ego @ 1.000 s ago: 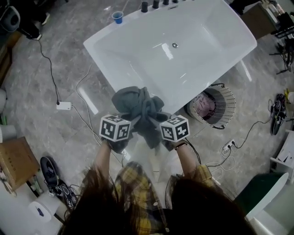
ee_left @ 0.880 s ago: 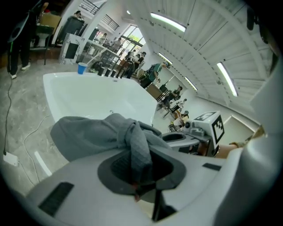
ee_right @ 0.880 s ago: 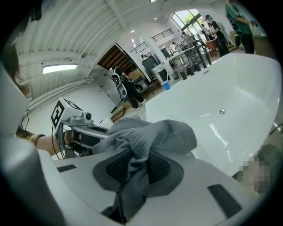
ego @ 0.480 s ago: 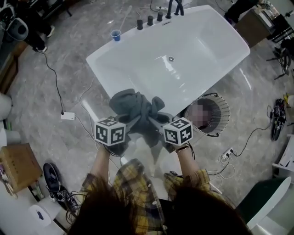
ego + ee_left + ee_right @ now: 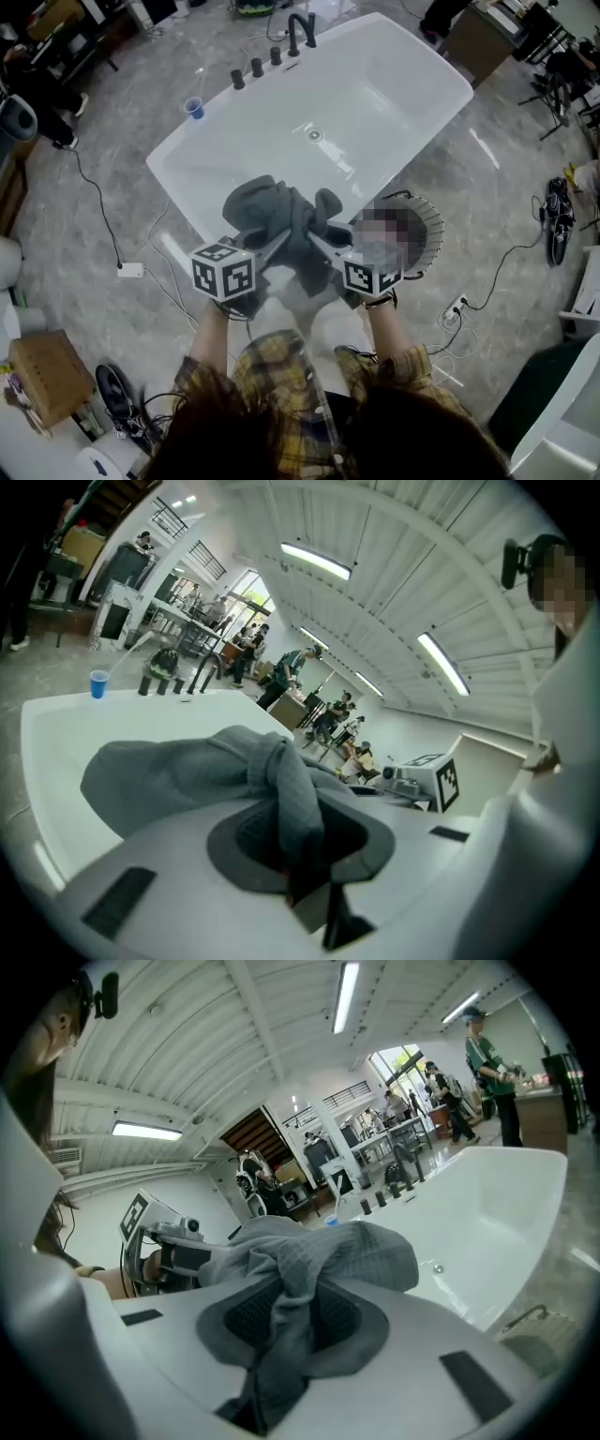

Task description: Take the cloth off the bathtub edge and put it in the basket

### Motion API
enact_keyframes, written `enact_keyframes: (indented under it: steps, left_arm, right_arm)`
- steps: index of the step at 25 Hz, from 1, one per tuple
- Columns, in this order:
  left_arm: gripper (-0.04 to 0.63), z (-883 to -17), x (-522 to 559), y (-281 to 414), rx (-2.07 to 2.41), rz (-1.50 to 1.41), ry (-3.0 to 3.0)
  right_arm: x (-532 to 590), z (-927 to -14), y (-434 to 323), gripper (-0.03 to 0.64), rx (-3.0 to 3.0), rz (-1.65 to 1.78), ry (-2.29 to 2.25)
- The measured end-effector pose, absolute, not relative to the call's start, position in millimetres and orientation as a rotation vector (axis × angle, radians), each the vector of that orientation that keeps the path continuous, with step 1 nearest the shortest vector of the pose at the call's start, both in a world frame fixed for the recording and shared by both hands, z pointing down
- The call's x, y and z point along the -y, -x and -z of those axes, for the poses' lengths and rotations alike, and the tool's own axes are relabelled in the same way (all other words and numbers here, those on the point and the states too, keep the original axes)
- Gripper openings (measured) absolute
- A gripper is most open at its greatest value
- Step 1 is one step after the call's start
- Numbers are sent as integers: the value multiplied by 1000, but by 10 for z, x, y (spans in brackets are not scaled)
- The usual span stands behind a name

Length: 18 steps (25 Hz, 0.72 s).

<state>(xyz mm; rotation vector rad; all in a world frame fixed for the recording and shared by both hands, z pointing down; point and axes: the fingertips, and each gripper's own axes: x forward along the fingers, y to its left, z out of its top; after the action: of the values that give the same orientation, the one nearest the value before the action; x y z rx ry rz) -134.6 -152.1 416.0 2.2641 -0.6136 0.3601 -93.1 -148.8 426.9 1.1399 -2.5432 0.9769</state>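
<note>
A dark grey cloth hangs bunched between my two grippers, lifted over the near rim of the white bathtub. My left gripper is shut on the cloth's left part, and its own view shows a fold of cloth pinched between the pads. My right gripper is shut on the right part, with cloth trailing down out of its jaws. The round wire basket stands on the floor just right of the tub's near corner, to the right of my right gripper.
A blue cup and dark taps sit on the tub's far rim. Cables, a white power adapter and a socket strip lie on the grey floor. A cardboard box and shoes are at the left.
The head view has swung, so the tub and basket sit further left and lower in frame. Both grippers still hold the cloth, now slightly nearer the basket.
</note>
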Motion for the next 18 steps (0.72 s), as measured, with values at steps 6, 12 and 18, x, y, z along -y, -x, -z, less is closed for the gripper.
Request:
enact_keyframes:
  steps: [6,12,18]
  left_arm:
    - [71,-3918,1611,485,499,-376,-2342]
    - [72,-3697,1599,-304,395,-406,-2403]
    - [72,-3523,1518,-1140,285,-420,-2467]
  right_arm:
    - [1534,-4023,75,83,2529,-950,-1304]
    - [1486,-3803,-709,83,2518,-905,-1464]
    - [1372,-3641,-1533,83,2502,-872,-1607]
